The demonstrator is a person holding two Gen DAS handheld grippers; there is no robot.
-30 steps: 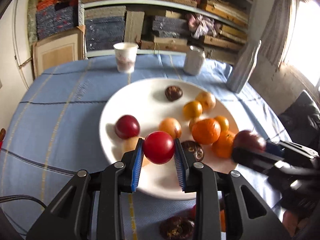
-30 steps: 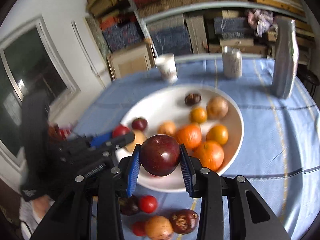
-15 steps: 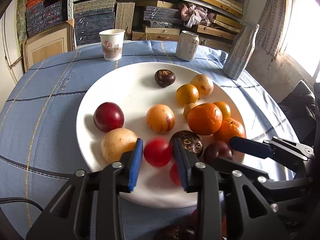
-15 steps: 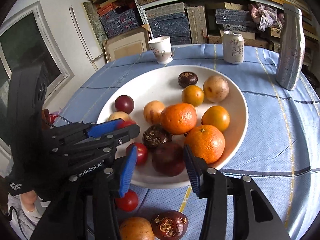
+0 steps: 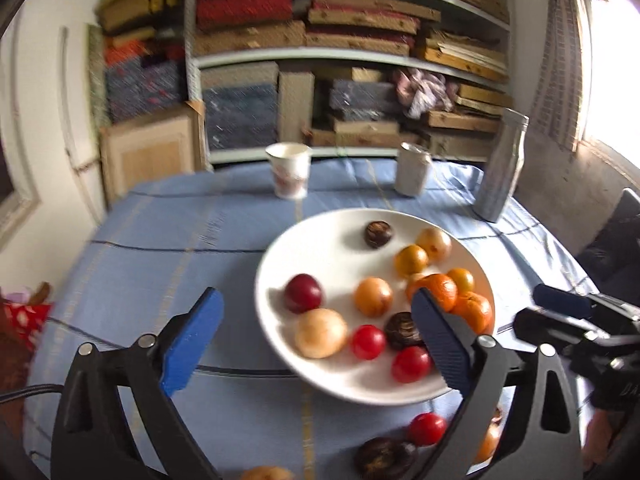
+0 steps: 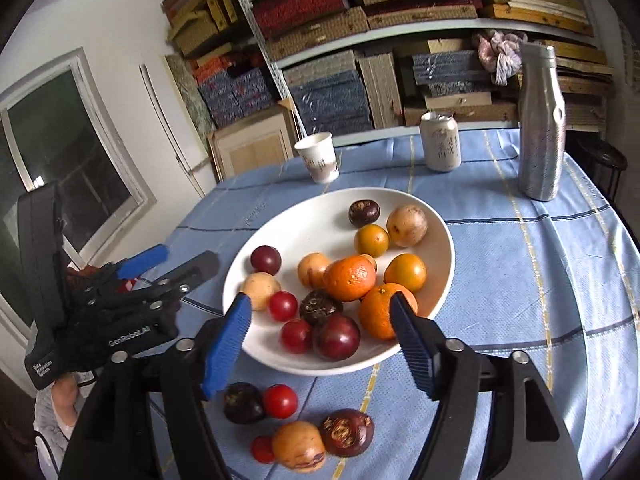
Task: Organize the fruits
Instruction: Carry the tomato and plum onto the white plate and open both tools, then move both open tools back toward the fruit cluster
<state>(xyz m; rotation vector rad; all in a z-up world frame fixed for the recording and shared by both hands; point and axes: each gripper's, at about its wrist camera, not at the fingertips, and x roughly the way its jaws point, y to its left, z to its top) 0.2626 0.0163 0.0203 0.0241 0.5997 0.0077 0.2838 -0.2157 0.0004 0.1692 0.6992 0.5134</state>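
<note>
Both drops look done: left gripper (image 5: 316,344) and right gripper (image 6: 320,340) jaws have just been opening, empty. Next, fetch loose fruit (image 6: 298,446) at six o'clock of the plate (image 6: 442,236).

White plate (image 6: 442,240) w/ orange, red, dark purple & tan fruit; blue tablecloth (image 6: 520,280), yellow/navy stripes.

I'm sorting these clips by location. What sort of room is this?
Probably a home storeroom doubling as a dining corner: shelves crammed with stacked boxes and boards, a table under a blue cloth, and a plate of fruit.
</note>
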